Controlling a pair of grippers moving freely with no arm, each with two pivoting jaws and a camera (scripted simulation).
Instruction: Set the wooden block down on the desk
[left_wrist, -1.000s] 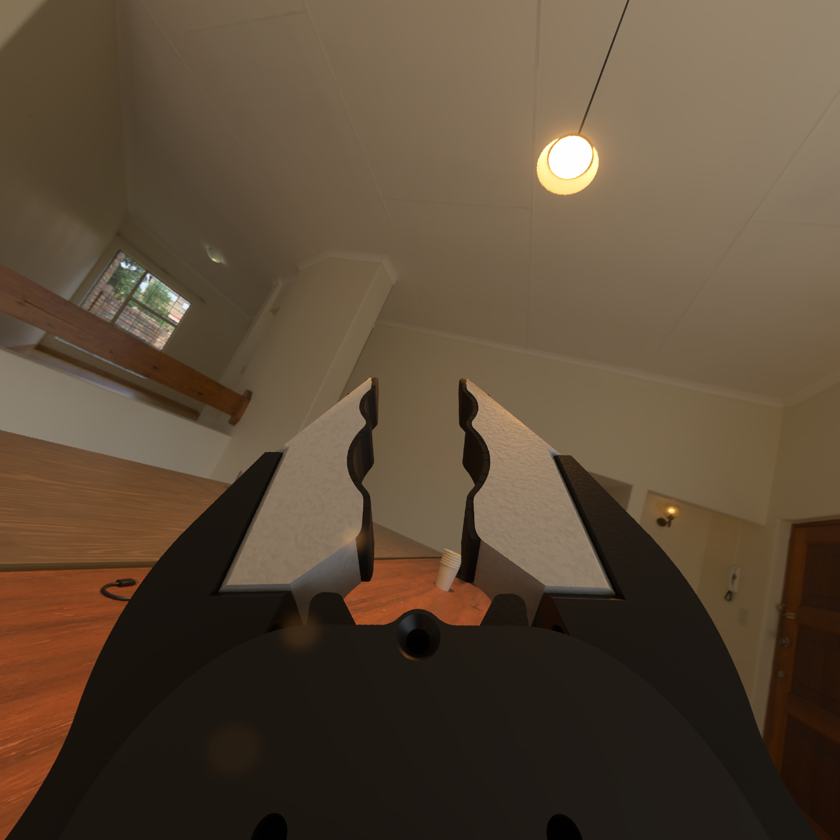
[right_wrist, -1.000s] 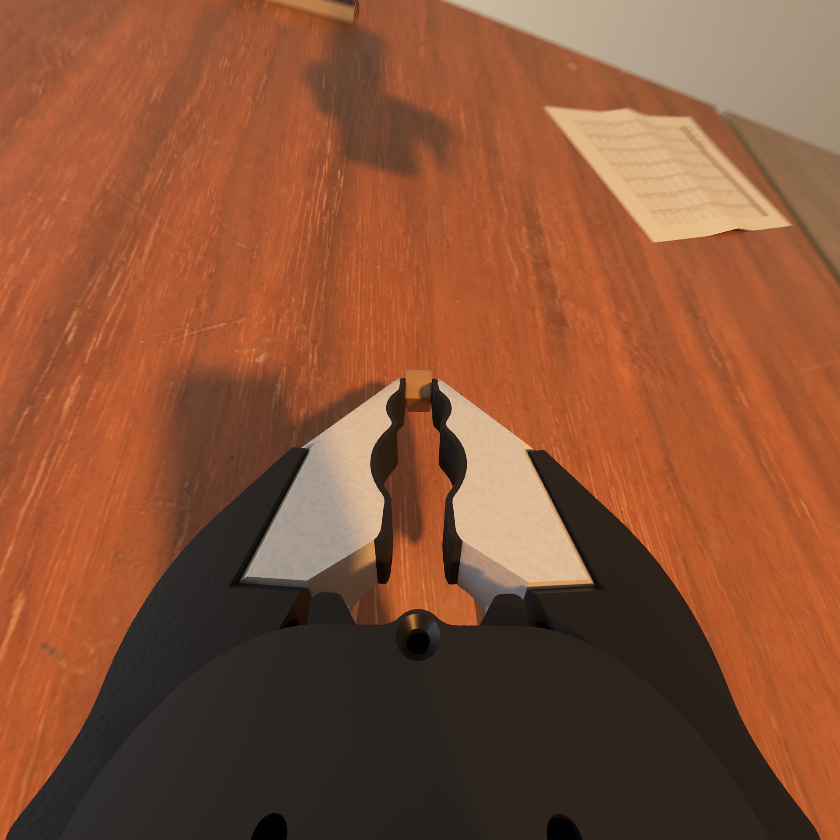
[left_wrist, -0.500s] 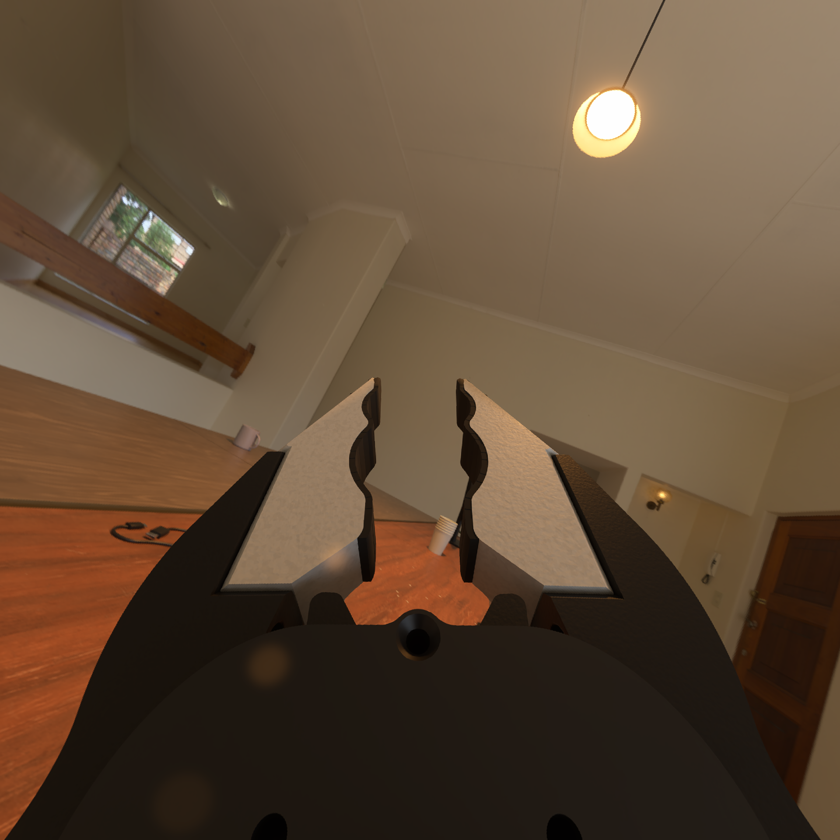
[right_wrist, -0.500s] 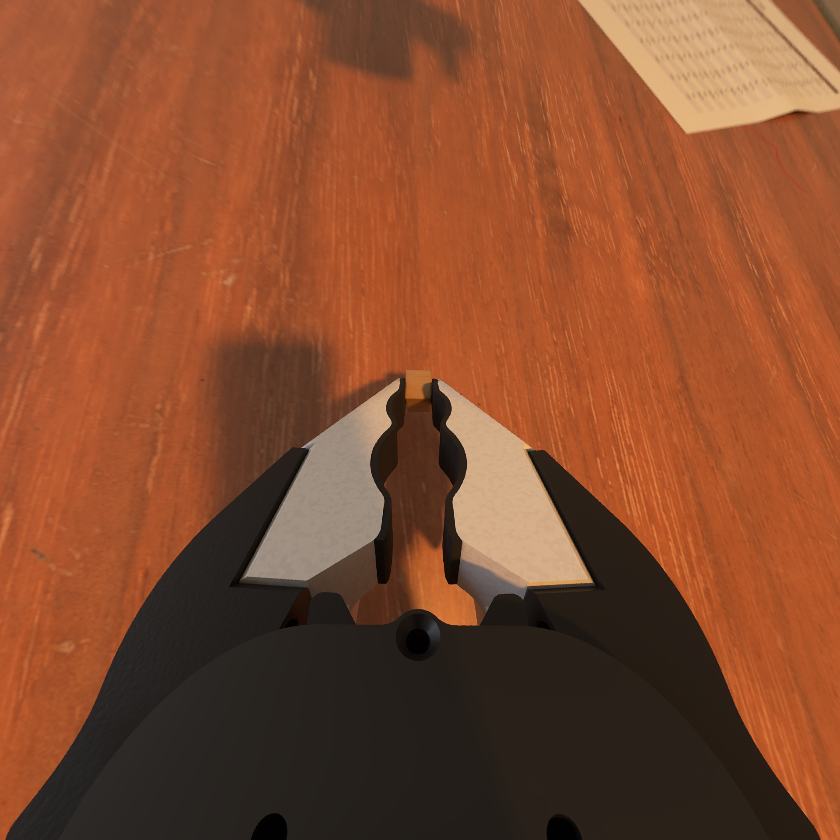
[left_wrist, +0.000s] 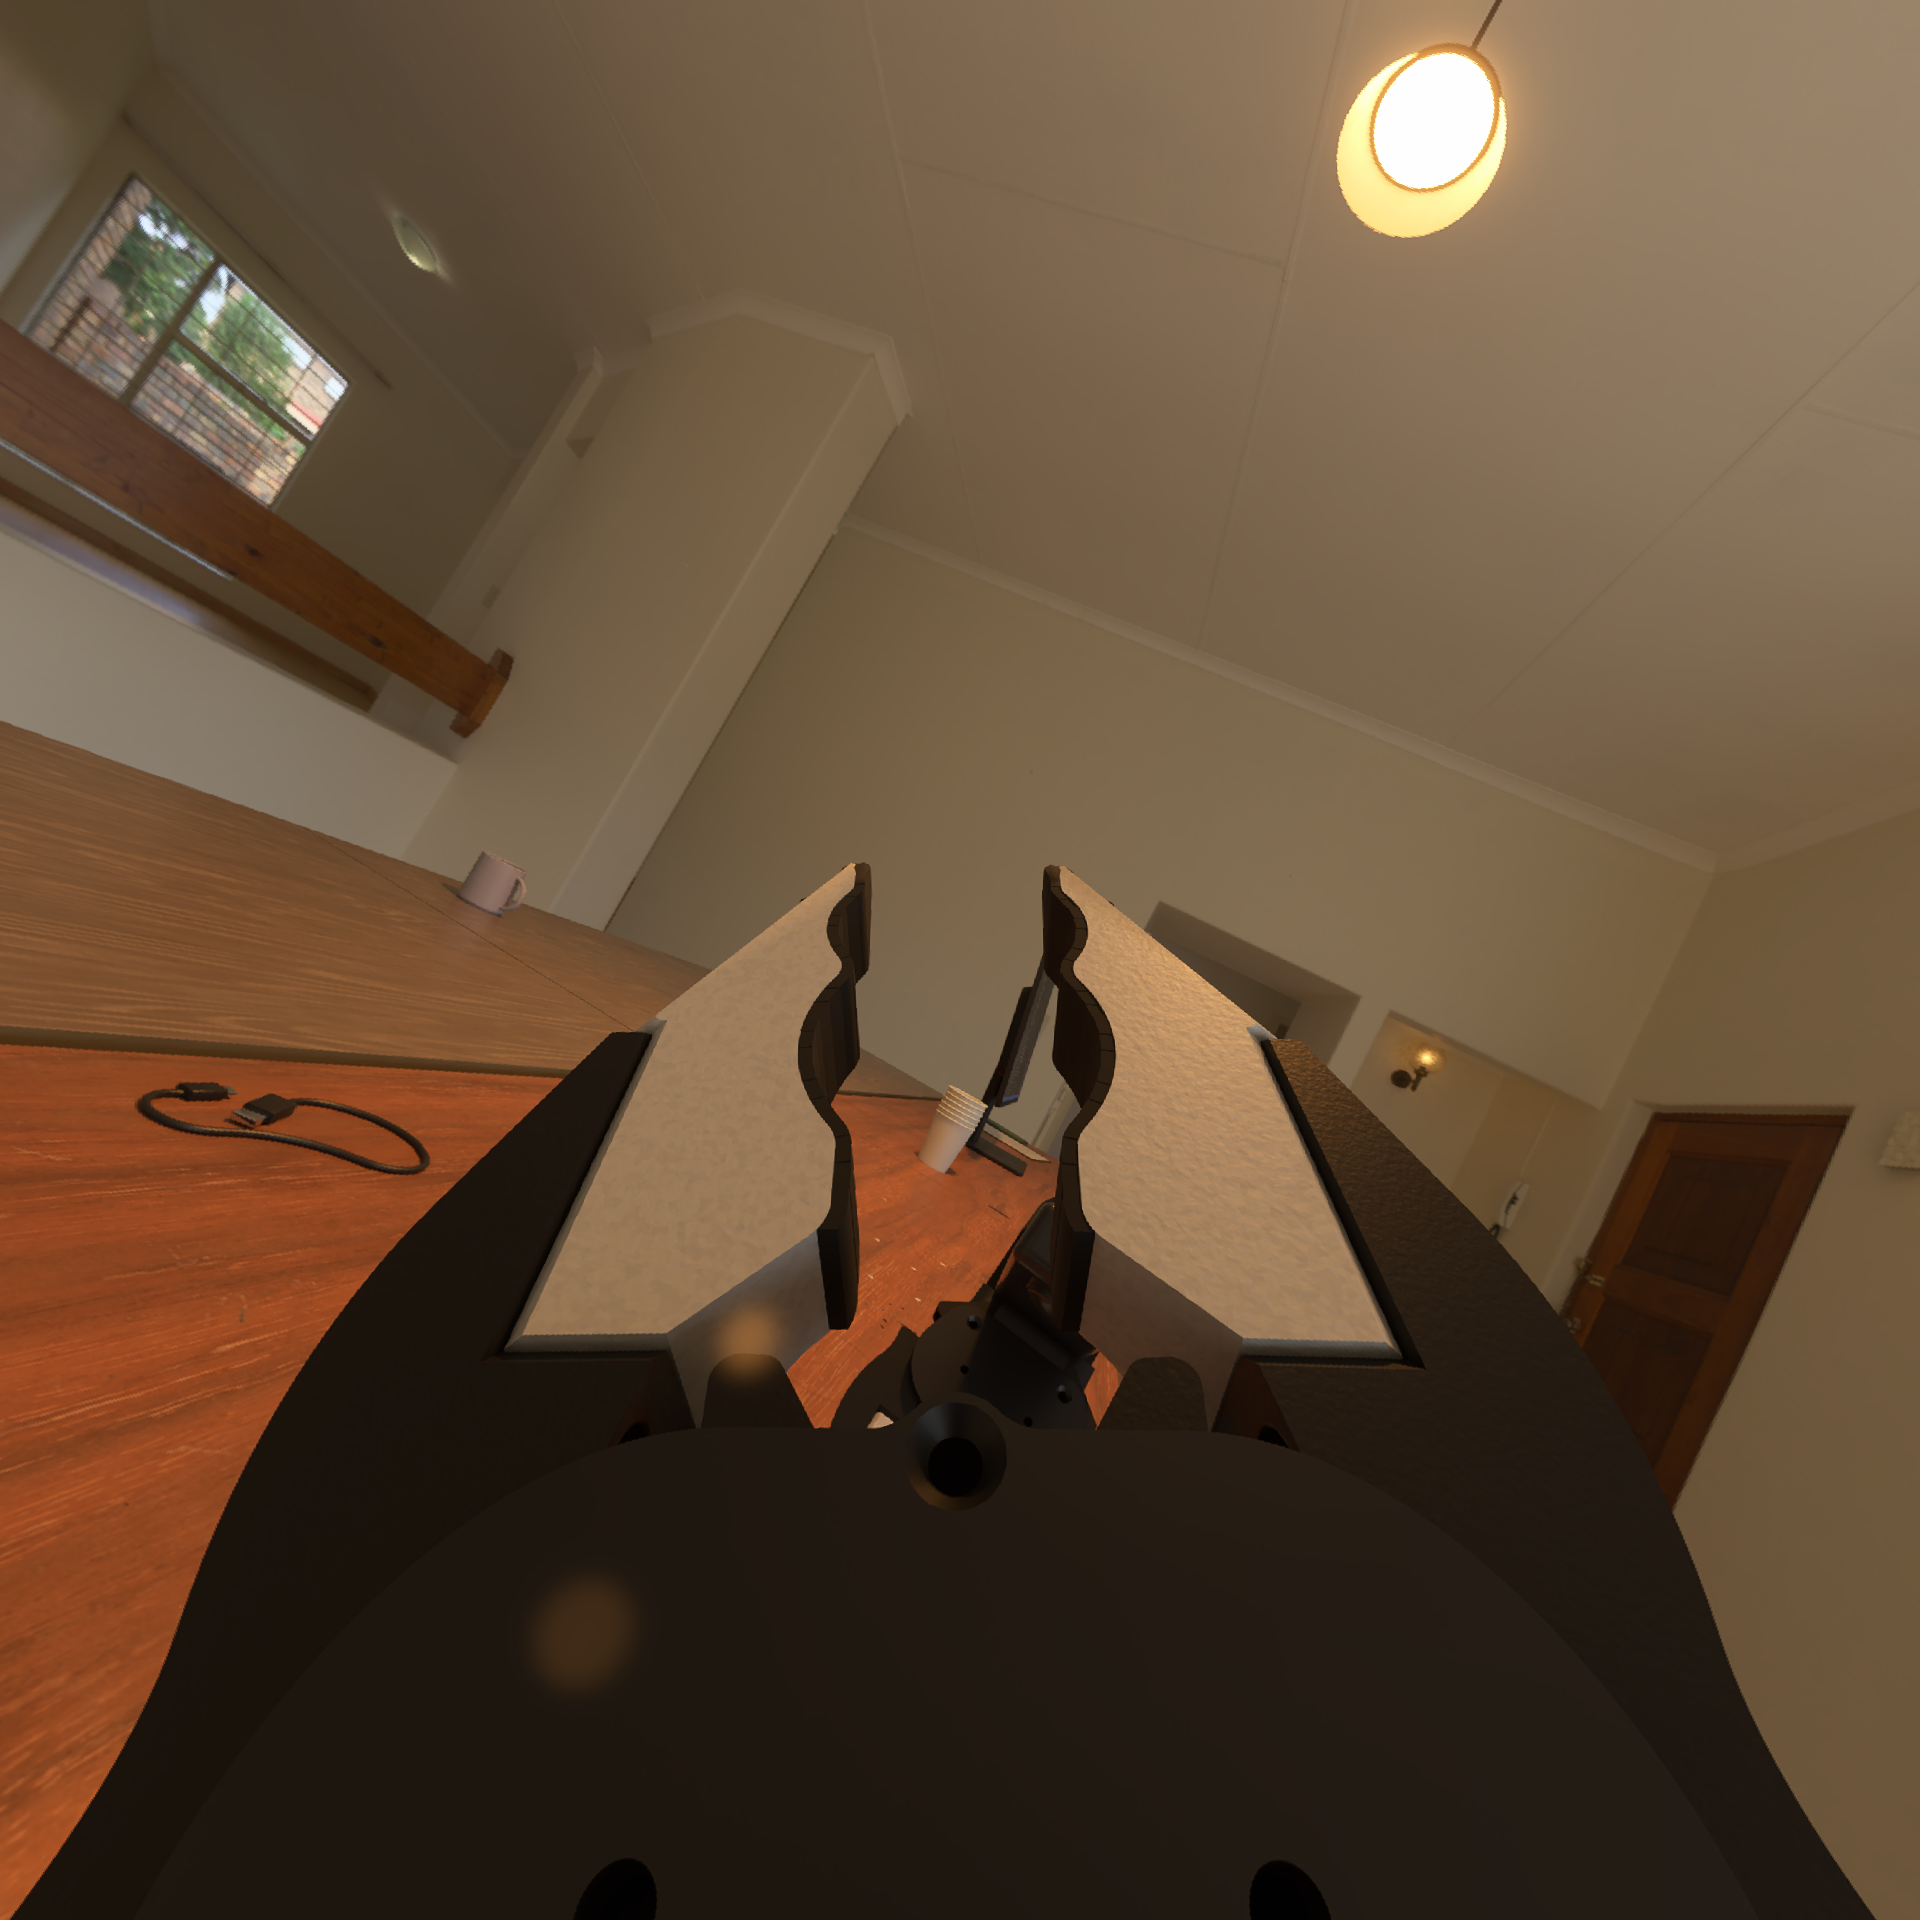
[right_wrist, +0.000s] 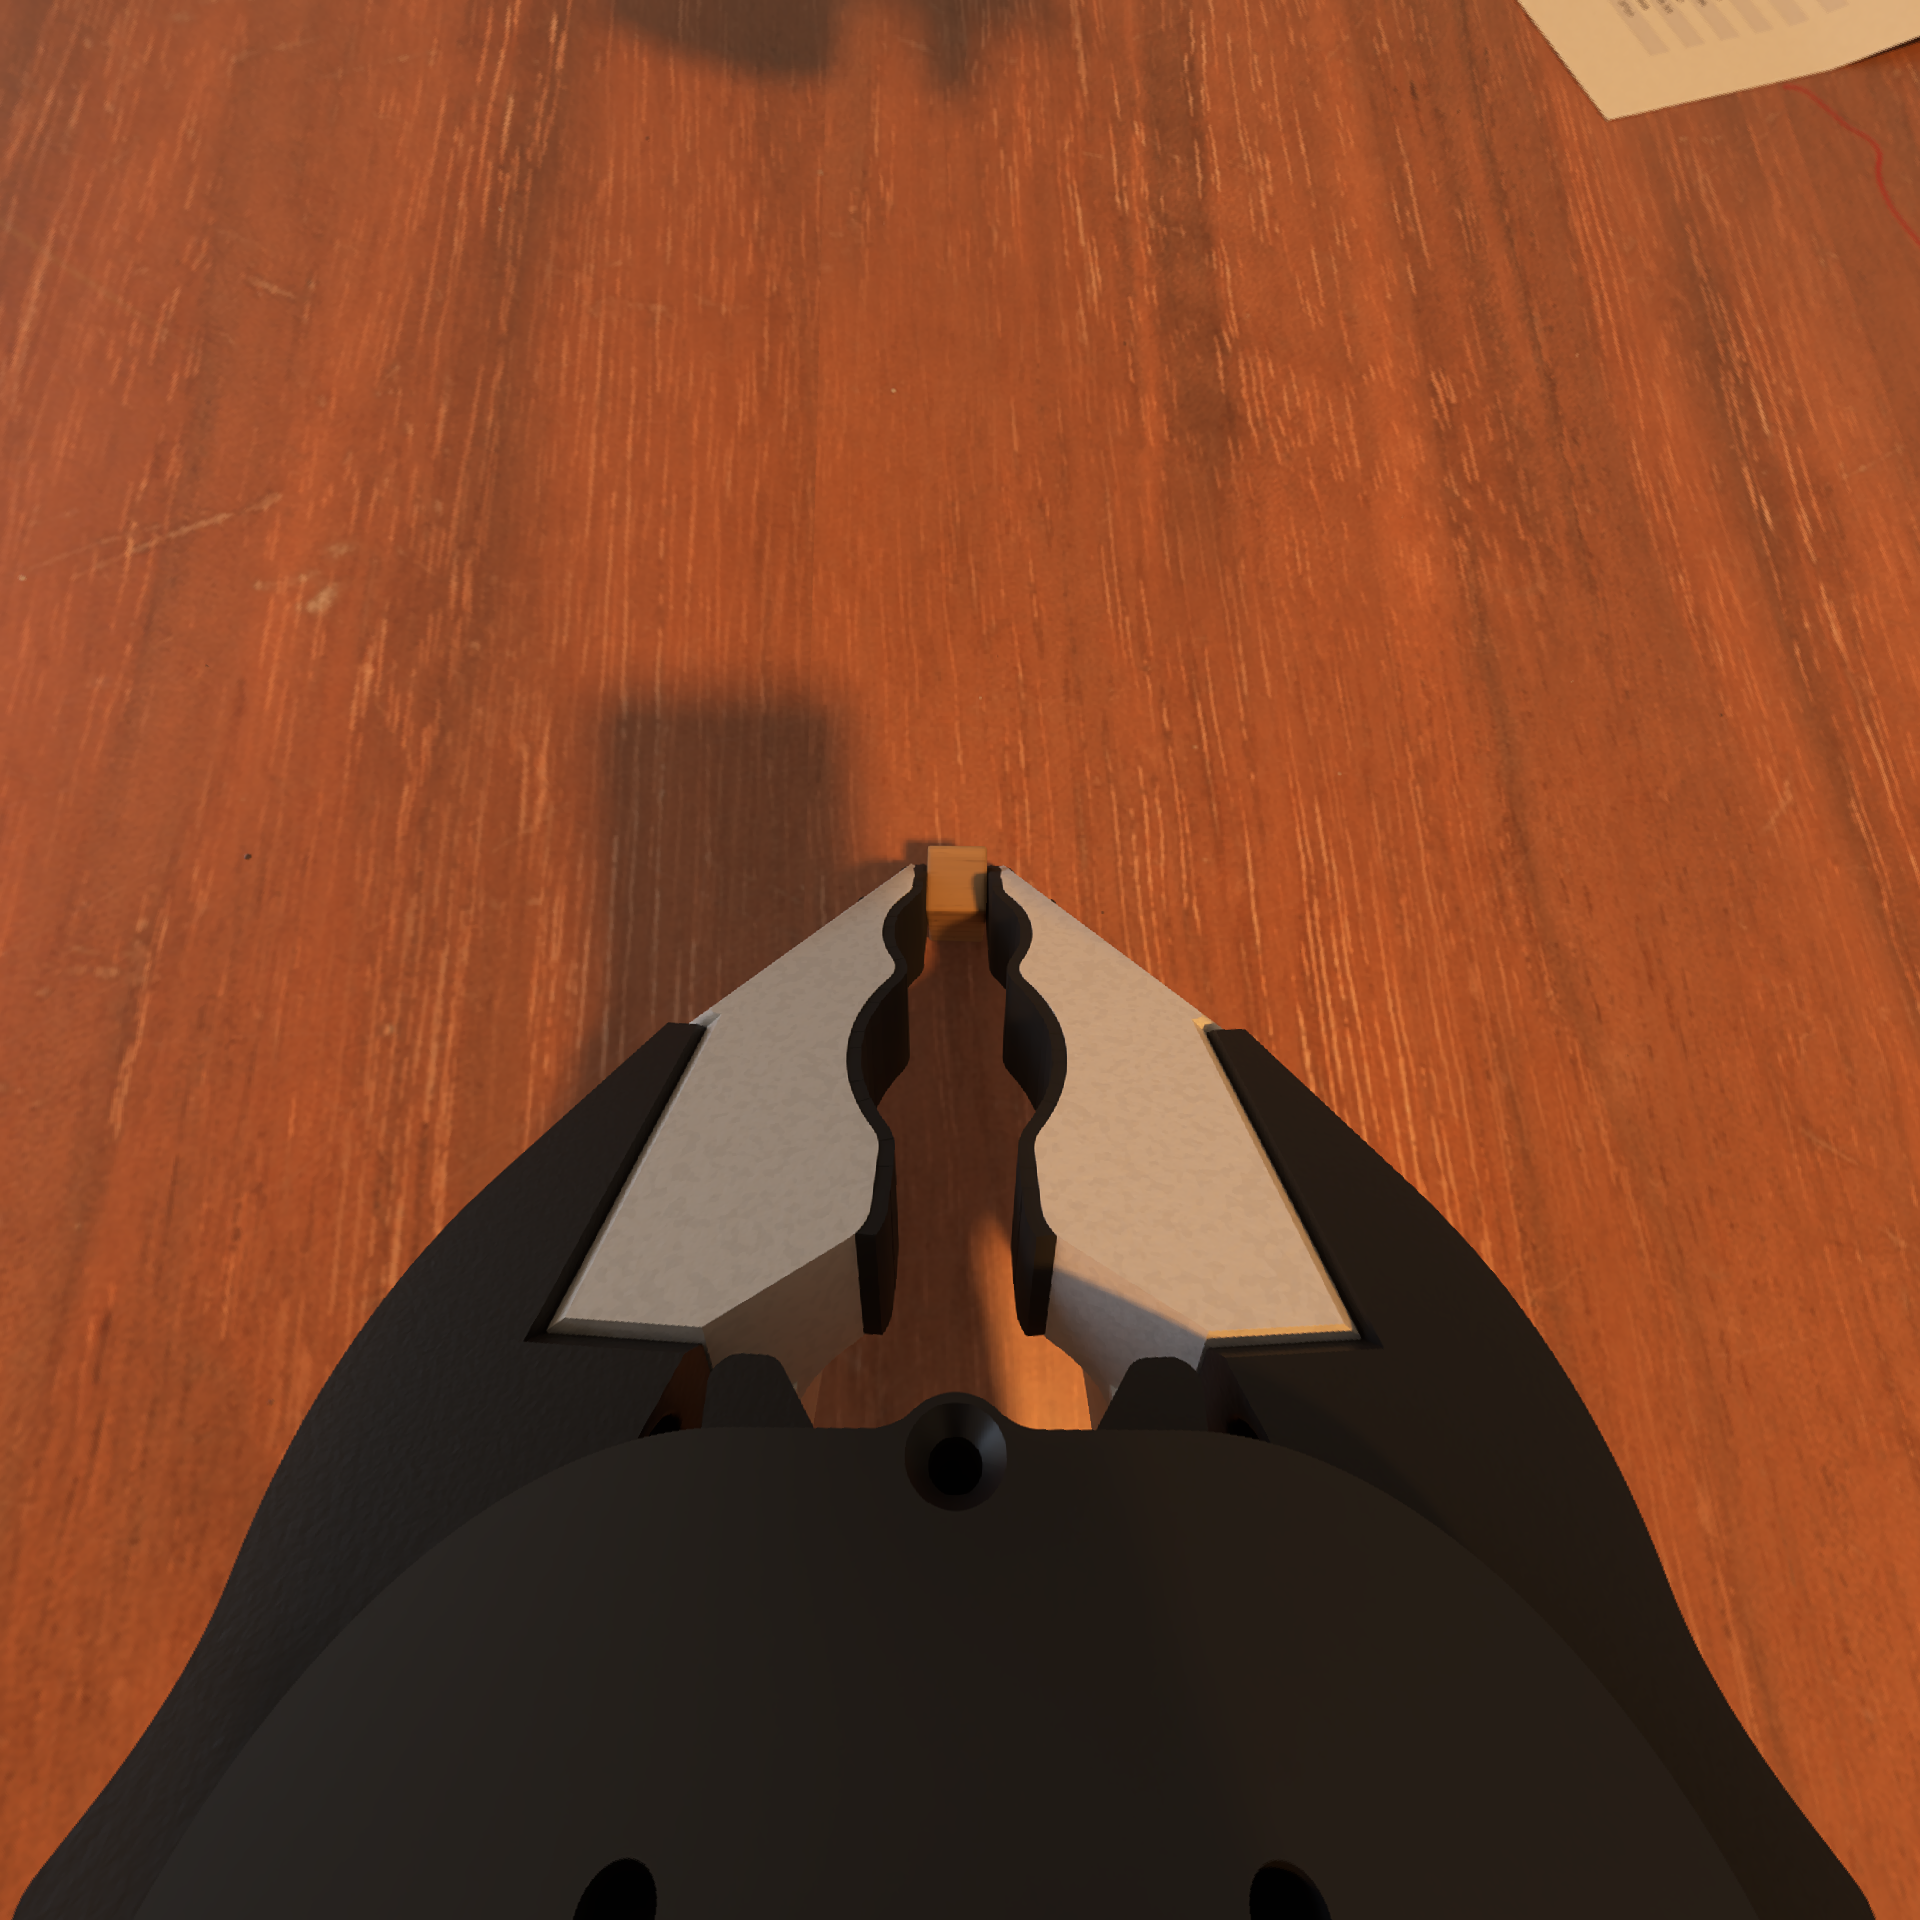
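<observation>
Plainly, the right claw (right_wrist: 955, 883) was clenched on the wooden block (right_wrist: 955, 885), pinching it at the very tips of its fingers, with the block's top edge poking just past them. The block hung over bare reddish worktop (right_wrist: 1351, 623), its shadow close beside it, so it seemed near the surface, though whether it touched could not be told. Small, stiff and squared, the block looked light and unlikely to deform; its flat opposite faces gave the pads a sure seat, but so shallow a tip hold could let it pivot or slip. A sheet of paper (right_wrist: 1714, 52) lay well apart from the block, beyond it and to the right. The left claw (left_wrist: 954, 883) stood released and empty, tilted upward.
</observation>
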